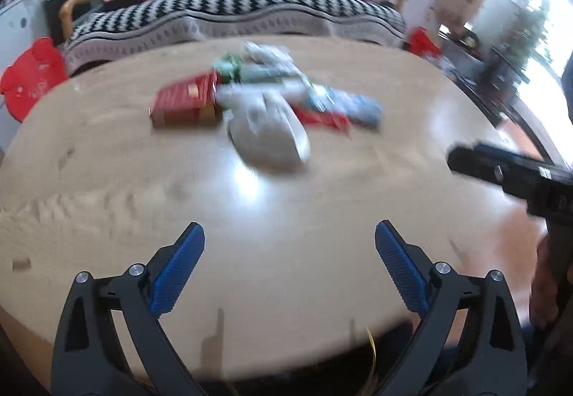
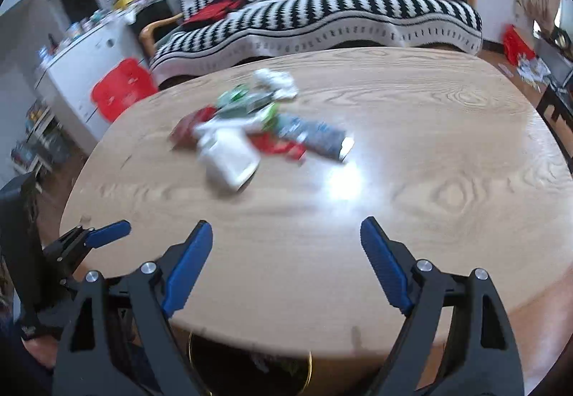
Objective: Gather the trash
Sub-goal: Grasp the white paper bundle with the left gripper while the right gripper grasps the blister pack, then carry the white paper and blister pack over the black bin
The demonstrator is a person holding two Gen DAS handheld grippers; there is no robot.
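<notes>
My left gripper [image 1: 289, 242] hangs over the near part of a pale oval wooden table [image 1: 107, 216], its blue ribbed pads wide apart with nothing between them. My right gripper [image 2: 286, 238] does the same just beside it, jaws equally spread and empty. In the right wrist view one blue pad of the left gripper shows at the far left of my fingers.

The trash sits in one loose heap ahead of both sets of jaws, well beyond my fingertips, on the middle of the table. Going left to right in the left wrist view: a flat red cardboard box with a gold patch [image 1: 186, 104] lies at the left end of the heap. Its printing is too blurred to read. Next comes a crumpled green and white wrapper [image 1: 232, 68] behind it, then a white plastic container lying on its side [image 1: 268, 130], the piece nearest my jaws. I cannot tell whether anything is inside it. A wad of white paper [image 1: 266, 53] lies at the far edge of the heap. To the right a flat red wrapper [image 1: 322, 118] touches the white container, and a blue and white printed packet [image 1: 349, 105] ends the row. Its lettering is smeared and unreadable.

Below the near table edge, in the right wrist view, a dark bin with a thin yellow rim [image 2: 250, 367] holds some scraps, partly hidden.
</notes>
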